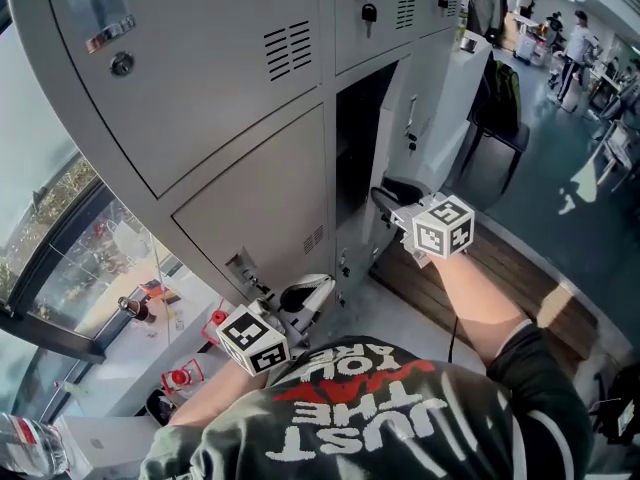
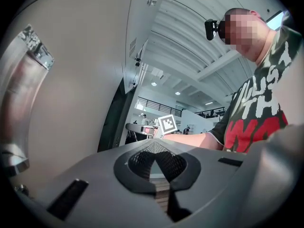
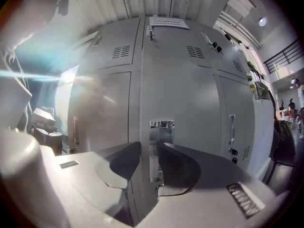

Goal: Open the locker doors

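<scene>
Closest to my camera is the operator's printed shirt [image 1: 380,423], with both forearms reaching out from it toward the bank of grey lockers.

The left gripper [image 1: 300,296] sits low, just in front of the bottom left locker door [image 1: 250,198]. In the left gripper view, the left gripper [image 2: 154,151] is clenched, with its jaws meeting at the tips and nothing between them. That door's flat face fills the left of that view, with its chrome pull [image 2: 21,89] off to the side and apart from the jaws. I see no contact there.

A little further out, the right gripper [image 1: 385,193] is up at the edge of the open locker door [image 1: 440,88], which stands swung out to the right. A dark opening [image 1: 358,138] shows beside it. In the right gripper view, the right gripper [image 3: 149,160] has its jaws drawn in close on either side of the chrome handle [image 3: 161,139], and the right jaw overlaps the handle's edge. I read that as a grasp on the handle.

Above, the upper lockers are shut, and one has a key [image 1: 368,13] hanging in its lock.

Beyond the open door, a dark chair [image 1: 500,118] stands on the floor. Far off there are desks, with a person [image 1: 577,33] standing among them.
</scene>
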`<state>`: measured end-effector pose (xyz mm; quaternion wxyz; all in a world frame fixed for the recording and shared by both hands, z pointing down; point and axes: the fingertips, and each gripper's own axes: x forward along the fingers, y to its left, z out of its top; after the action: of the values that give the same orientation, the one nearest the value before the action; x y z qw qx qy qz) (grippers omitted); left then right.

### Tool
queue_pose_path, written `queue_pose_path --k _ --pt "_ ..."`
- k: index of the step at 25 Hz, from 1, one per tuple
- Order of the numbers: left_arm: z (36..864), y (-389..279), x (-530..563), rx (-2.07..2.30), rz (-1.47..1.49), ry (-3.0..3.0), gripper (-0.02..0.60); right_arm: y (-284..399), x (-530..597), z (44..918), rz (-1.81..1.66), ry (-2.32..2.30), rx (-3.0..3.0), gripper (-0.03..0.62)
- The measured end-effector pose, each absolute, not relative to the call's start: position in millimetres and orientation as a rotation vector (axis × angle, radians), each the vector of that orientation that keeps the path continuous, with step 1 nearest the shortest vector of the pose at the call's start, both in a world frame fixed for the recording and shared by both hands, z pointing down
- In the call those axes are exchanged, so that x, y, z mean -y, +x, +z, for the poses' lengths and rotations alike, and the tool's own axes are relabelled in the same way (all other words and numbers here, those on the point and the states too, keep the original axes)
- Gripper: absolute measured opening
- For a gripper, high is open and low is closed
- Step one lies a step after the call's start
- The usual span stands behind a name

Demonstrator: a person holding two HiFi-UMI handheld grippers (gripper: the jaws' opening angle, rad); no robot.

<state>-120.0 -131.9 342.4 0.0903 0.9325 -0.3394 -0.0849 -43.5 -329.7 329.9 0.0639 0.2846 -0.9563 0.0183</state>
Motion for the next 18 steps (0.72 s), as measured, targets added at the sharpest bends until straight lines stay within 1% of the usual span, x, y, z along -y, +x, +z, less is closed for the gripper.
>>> queue_pose_path --k 18 --pt "340 -88 140 0.906 -0.24 2.805 0.002 54 318 327 0.053 1.08 2.861 0.138"
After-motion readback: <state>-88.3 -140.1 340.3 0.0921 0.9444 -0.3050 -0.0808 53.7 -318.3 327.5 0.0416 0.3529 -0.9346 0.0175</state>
